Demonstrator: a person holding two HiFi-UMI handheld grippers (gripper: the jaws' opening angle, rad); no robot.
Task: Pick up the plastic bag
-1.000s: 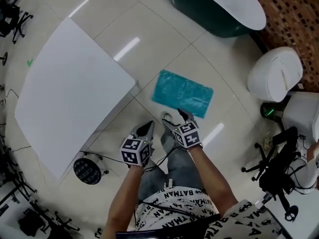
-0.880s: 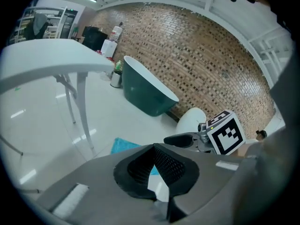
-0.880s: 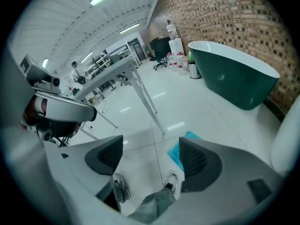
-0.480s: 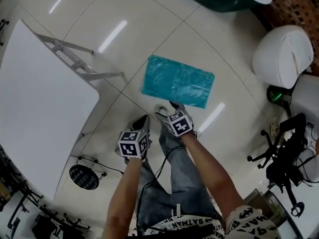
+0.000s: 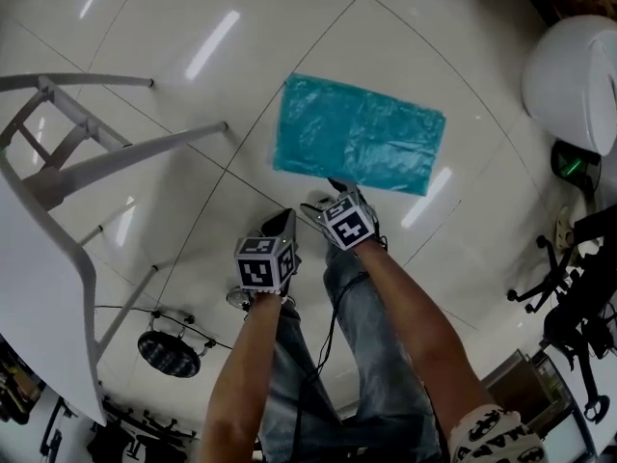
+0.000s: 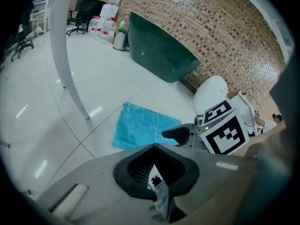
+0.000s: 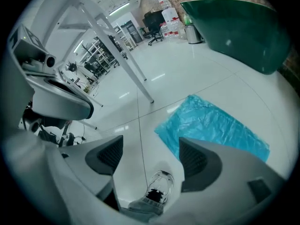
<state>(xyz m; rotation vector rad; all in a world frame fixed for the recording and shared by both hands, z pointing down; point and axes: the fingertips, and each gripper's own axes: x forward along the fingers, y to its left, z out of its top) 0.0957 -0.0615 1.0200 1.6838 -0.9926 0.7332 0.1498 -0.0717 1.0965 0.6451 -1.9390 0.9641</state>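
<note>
**Item 1: plastic bag** [image 5: 359, 135]. One piece, teal-blue, thin and crinkled, rectangular. It is lying flat and spread out on the glossy pale tiled floor [image 5: 289, 27], with a faint crease running across its middle and light catching on its wrinkles. A tile joint is passing under it. Nothing is resting on it. In the left gripper view the plastic bag [image 6: 140, 125] is showing as a slanted sheet ahead of the jaws; in the right gripper view it [image 7: 215, 123] is lying ahead and to the right.

**Item 2: right tool** [image 5: 326, 197]. It is hanging over the floor at the bag's near long edge, tips pointing toward the bag. Its jaws are standing wide apart [image 7: 152, 158] and gripping nothing; only the floor and the person's shoe [image 7: 158, 184] are showing through the gap.

**Item 3: left tool** [image 5: 282, 228]. It is hanging beside the right tool, farther back from the bag. Its jaws are pressed together [image 6: 154, 149] with nothing clamped between them.

**Item 4: surroundings.** A white table [image 5: 48, 287] on slanted white legs is standing at the left, well apart from the bag. A white rounded object [image 5: 578, 75] is sitting at the upper right.
</note>
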